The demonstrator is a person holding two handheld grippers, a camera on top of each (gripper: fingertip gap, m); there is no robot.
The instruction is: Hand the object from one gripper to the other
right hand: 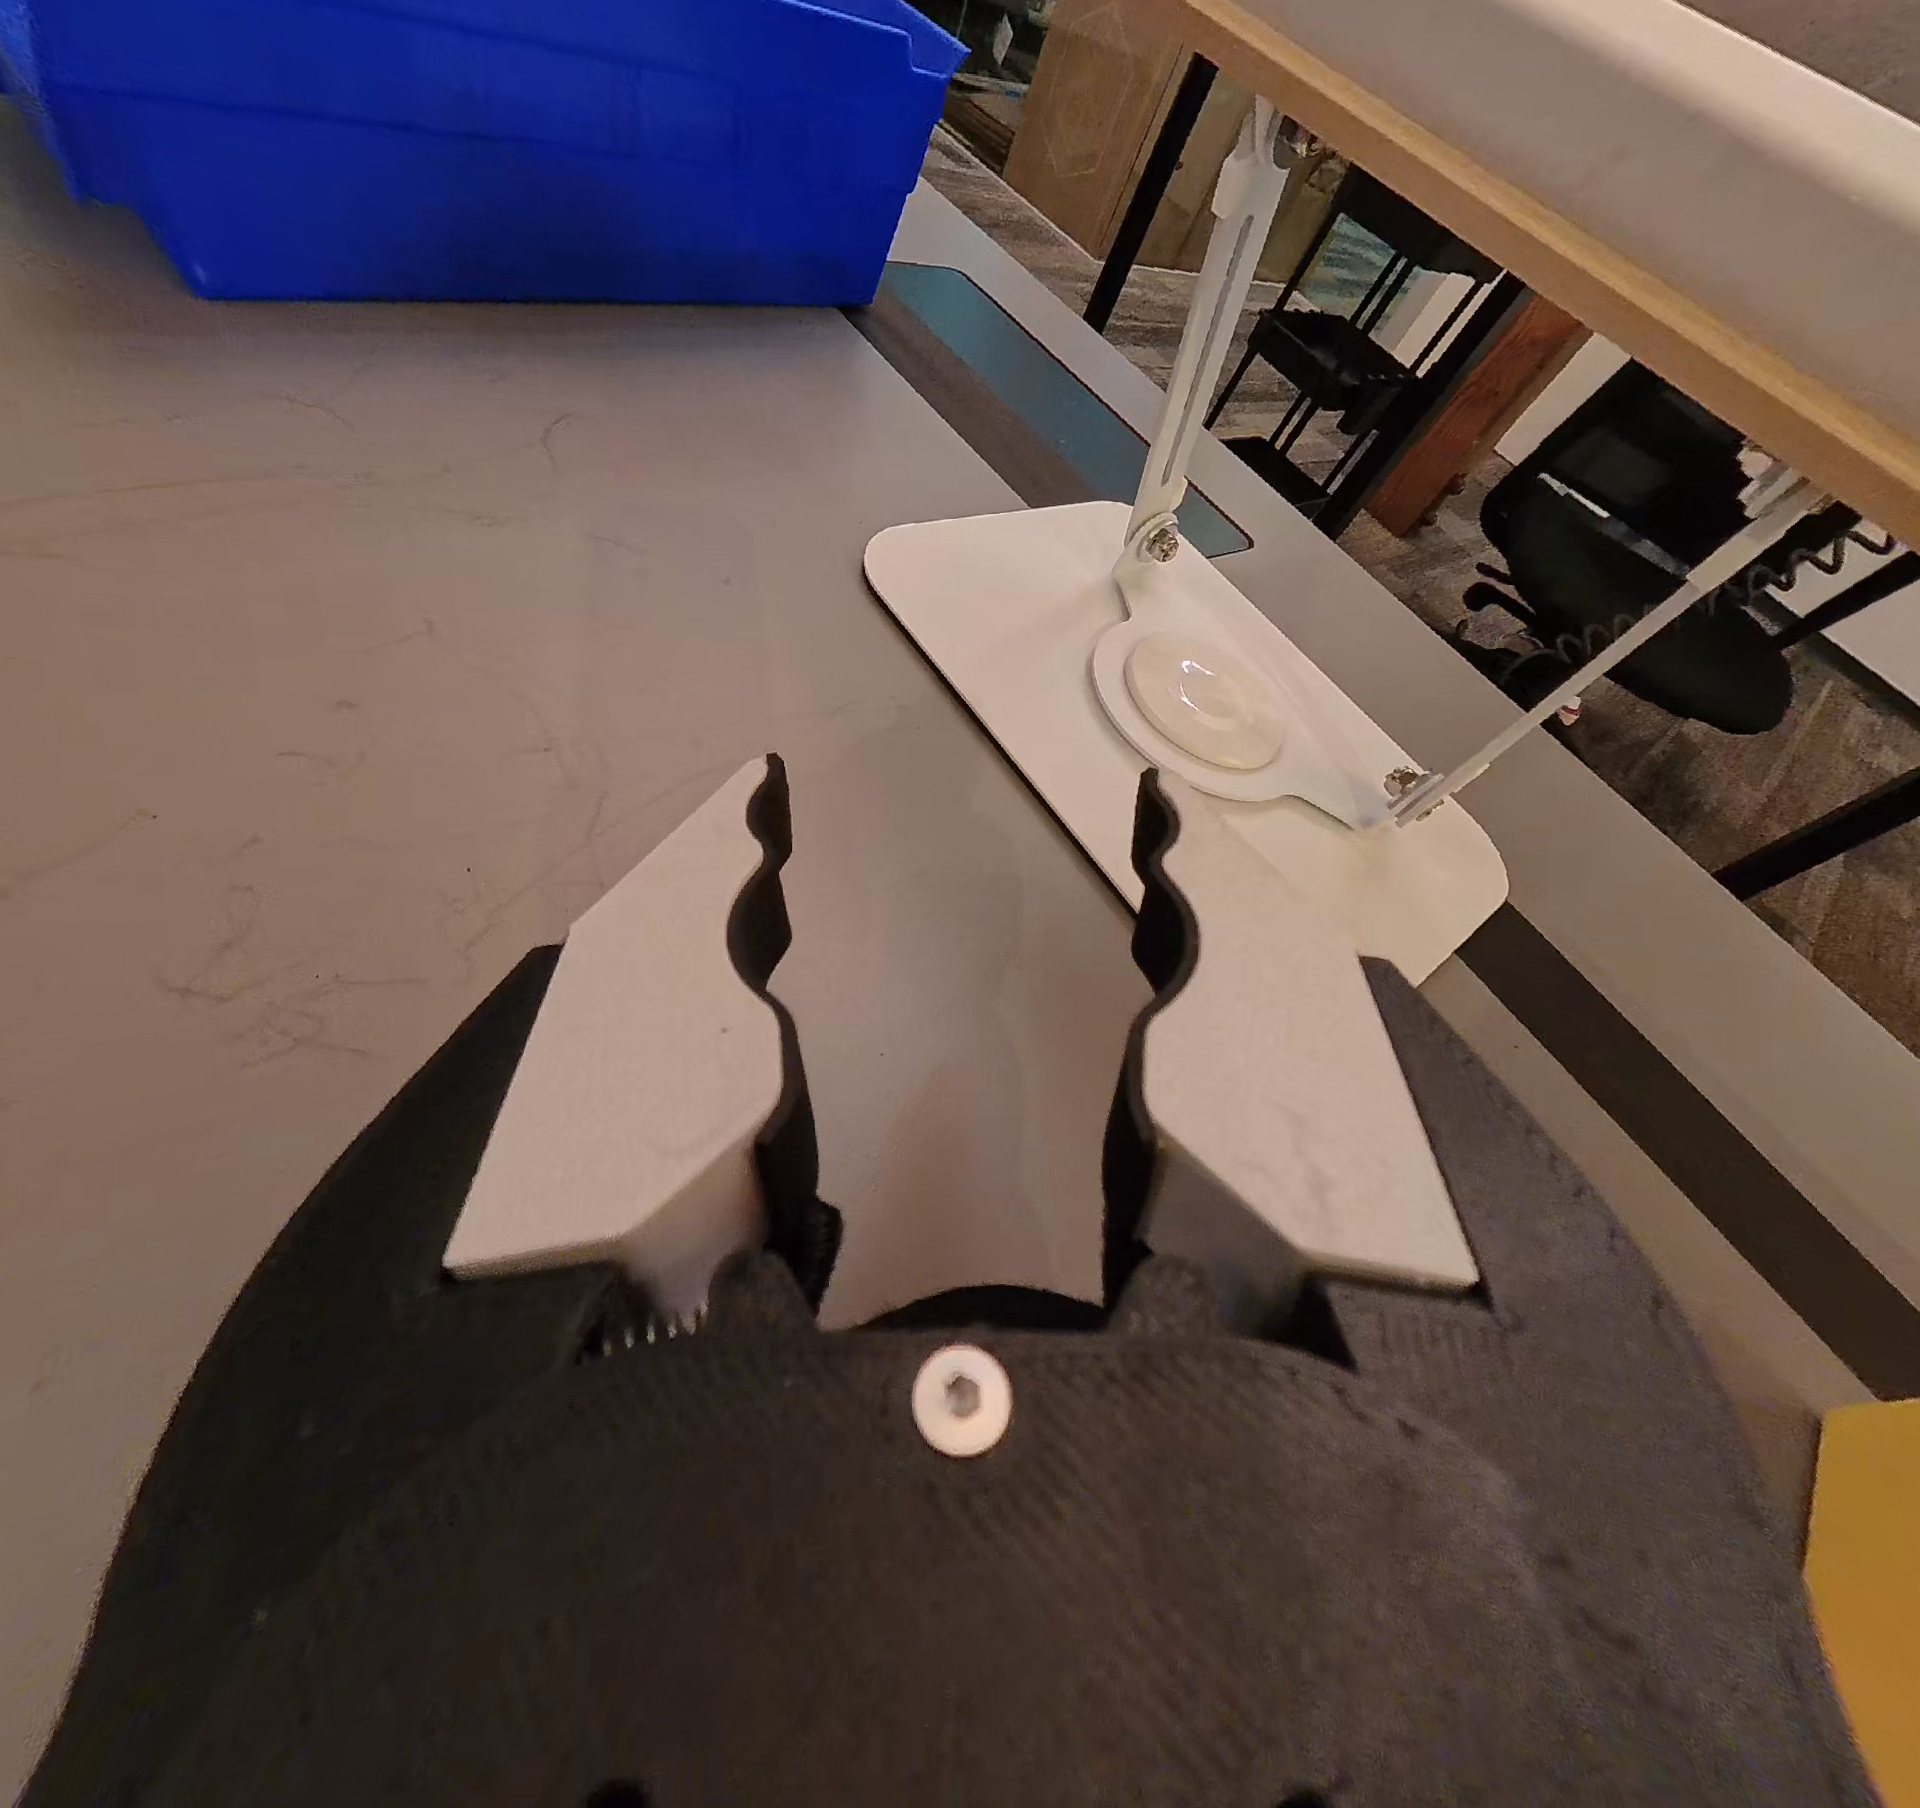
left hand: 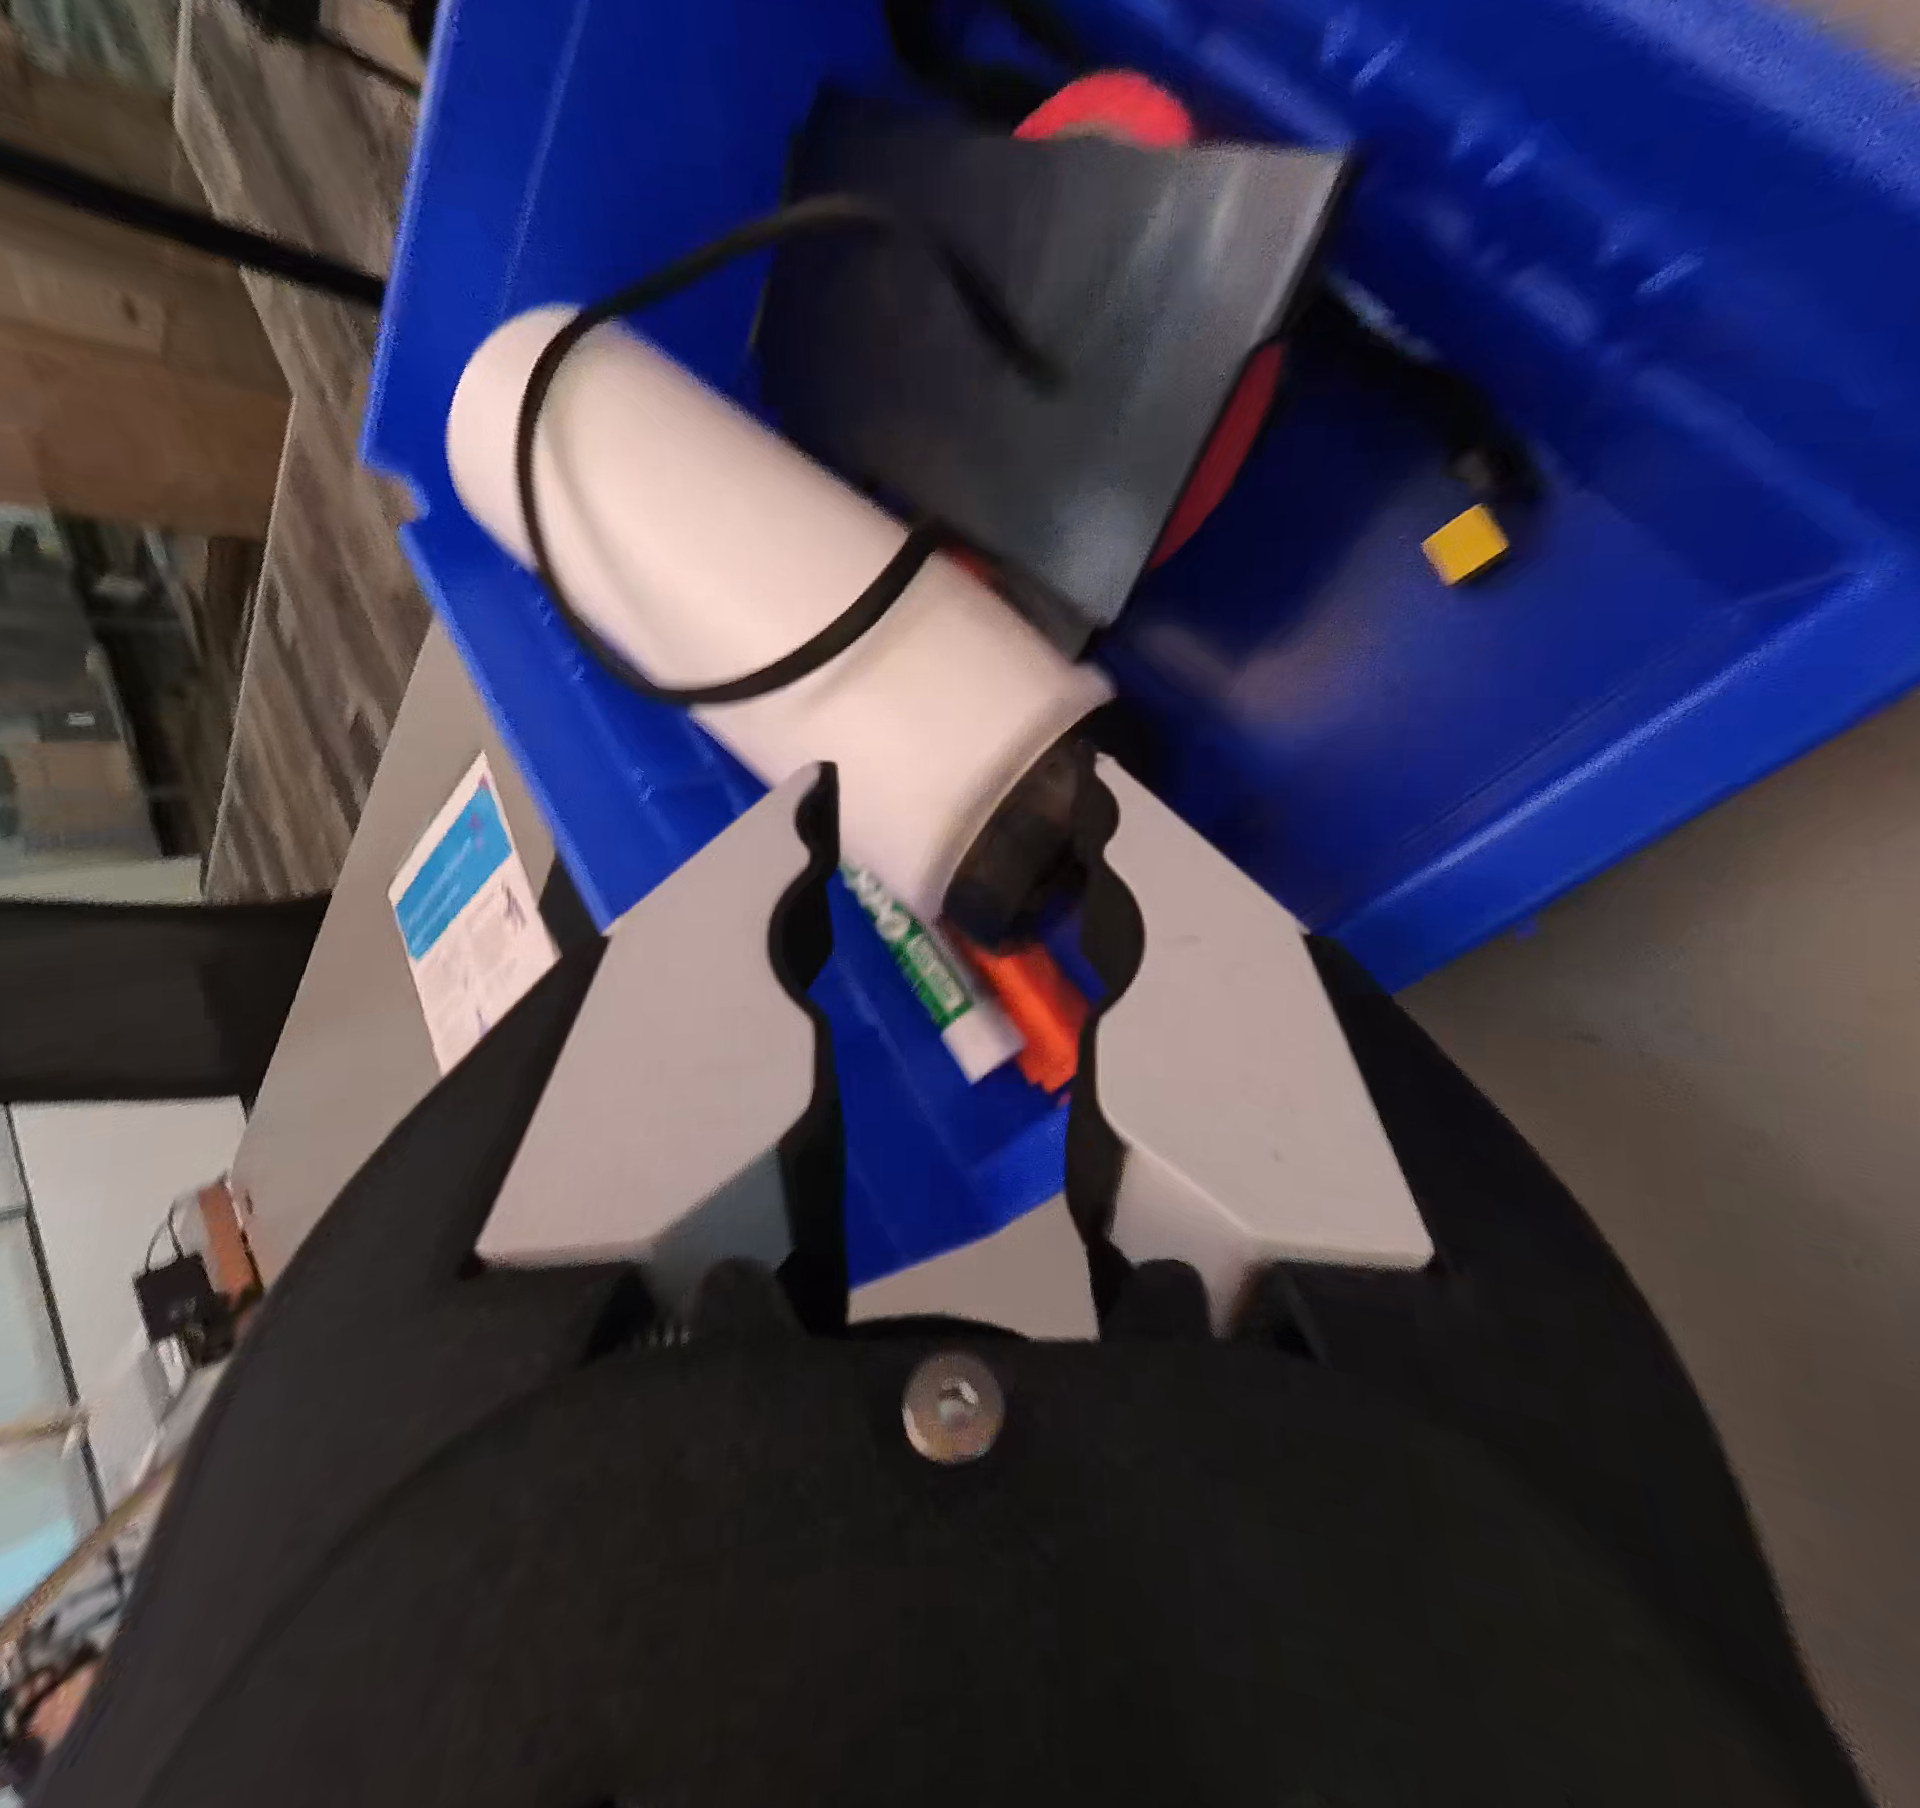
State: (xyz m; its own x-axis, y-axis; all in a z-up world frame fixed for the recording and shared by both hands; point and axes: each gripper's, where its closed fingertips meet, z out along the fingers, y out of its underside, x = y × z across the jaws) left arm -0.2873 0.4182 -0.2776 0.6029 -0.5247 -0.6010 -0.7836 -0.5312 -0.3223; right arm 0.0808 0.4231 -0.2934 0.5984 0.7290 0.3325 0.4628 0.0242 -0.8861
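Left wrist view: left tool (left hand: 956, 823) spread, nothing between its fingers, poised over the blue bin (left hand: 1558, 148). Inside the bin lie a white cylinder (left hand: 748, 563) looped by a black cable (left hand: 623, 657), a dark flat piece (left hand: 1039, 335) over something red (left hand: 1107, 111), a green-and-white marker (left hand: 935, 969), an orange item (left hand: 1029, 1010) and a small yellow block (left hand: 1467, 543). Blurred; which one is the task's object I cannot tell.

Right wrist view: right tool (right hand: 956, 792) spread, empty, low over the grey surface (right hand: 416, 615). White stand base (right hand: 1018, 595) just beyond its fingers; bin (right hand: 468, 148) far left.
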